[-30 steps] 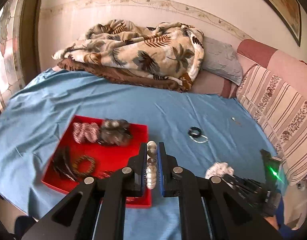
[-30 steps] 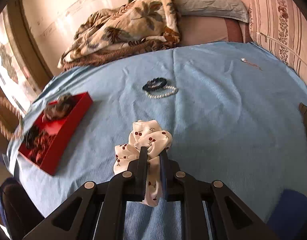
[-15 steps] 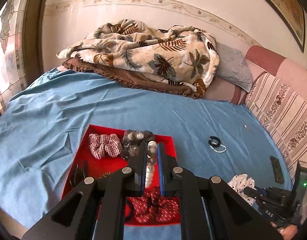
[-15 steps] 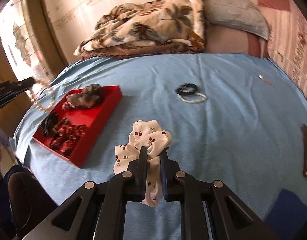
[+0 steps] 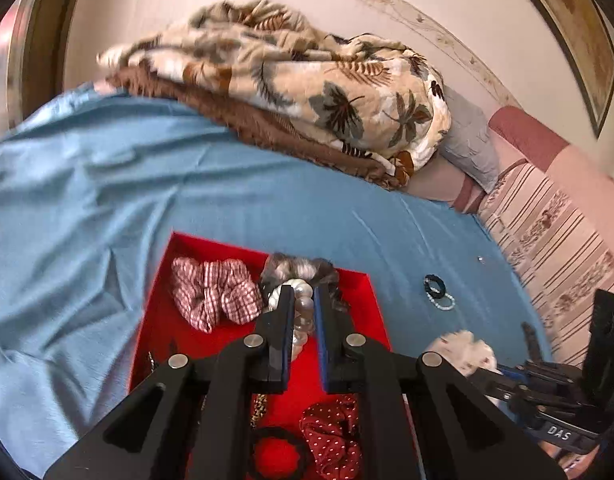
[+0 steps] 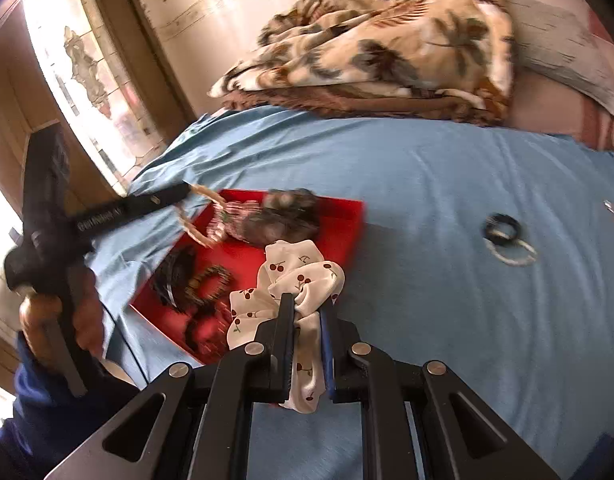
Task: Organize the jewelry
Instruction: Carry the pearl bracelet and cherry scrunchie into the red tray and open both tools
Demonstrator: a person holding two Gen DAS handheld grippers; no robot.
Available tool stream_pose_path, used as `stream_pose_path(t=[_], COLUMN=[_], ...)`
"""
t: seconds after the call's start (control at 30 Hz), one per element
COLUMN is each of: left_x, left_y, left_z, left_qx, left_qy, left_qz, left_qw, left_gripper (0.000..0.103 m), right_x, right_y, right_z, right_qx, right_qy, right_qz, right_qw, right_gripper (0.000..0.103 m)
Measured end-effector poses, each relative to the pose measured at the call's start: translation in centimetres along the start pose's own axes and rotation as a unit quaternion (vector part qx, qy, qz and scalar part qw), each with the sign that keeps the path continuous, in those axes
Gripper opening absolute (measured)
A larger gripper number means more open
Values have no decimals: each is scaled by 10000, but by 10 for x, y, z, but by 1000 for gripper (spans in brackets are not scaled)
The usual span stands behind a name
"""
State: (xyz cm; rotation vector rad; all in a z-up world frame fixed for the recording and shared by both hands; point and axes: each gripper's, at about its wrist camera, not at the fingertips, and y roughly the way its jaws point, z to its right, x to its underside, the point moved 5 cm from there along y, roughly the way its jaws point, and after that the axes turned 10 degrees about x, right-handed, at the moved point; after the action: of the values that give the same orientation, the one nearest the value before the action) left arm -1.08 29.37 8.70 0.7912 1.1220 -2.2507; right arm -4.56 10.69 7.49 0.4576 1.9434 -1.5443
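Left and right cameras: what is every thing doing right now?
Left gripper: shut on pearl bead bracelet.
Right gripper: shut on white cherry-print scrunchie.
Red tray: holding scrunchies.
Black hair tie: lying on blue sheet.

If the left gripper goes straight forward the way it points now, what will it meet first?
Probably the grey furry scrunchie at the far side of the red tray: it lies just beyond the left gripper and its pearl bracelet. Depth is unclear.

Both grippers (image 5: 301,300) (image 6: 307,306) now nearer red tray (image 5: 159,308)
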Motion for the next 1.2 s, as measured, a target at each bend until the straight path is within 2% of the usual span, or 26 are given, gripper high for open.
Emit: stream_pose_path(t=[0.1,0.27,0.43,0.77,0.9,0.97,1.03,1.1,1.2], left_x=[5,8,7,6,7,6,5,5,4], left_y=[4,5,10,17,12,10,7,4,0], left_z=[-14,-39,-64,-59,-59,-59,-56,-52,-42], left_qx=[81,-108,-223,-547,-512,-467,-436,-459,-620], left_qy=[-212,-477,-858,-606,-634,-657,-648,-587,-365], left_qz=[-112,-106,-93,-96,-6,50,113,218,363], left_qw=[9997,9987,9960,9966,9967,9967,9969,9970,9967], left_gripper=[9,9,9,9,9,10,17,37,46], right_x=[-9,-16,-15,-15,-16,-16,-15,-16,-16], right_y=[20,60,92,117,118,117,113,109,101], right_z=[-21,-48,-55,-50,-51,-51,-53,-53,-55], right_qx=[-16,-49,50,589,781,805,797,782,796], right_qy=[-201,-401,-499,-811,-1001,-1030,-1045,-1068,-1110], right_qz=[-50,-318,-623,-767,-680,-670,-654,-602,-507], right_qw=[9998,9987,9968,9920,9896,9892,9892,9894,9893], right_gripper=[13,13,13,14,14,18,25,34,44])
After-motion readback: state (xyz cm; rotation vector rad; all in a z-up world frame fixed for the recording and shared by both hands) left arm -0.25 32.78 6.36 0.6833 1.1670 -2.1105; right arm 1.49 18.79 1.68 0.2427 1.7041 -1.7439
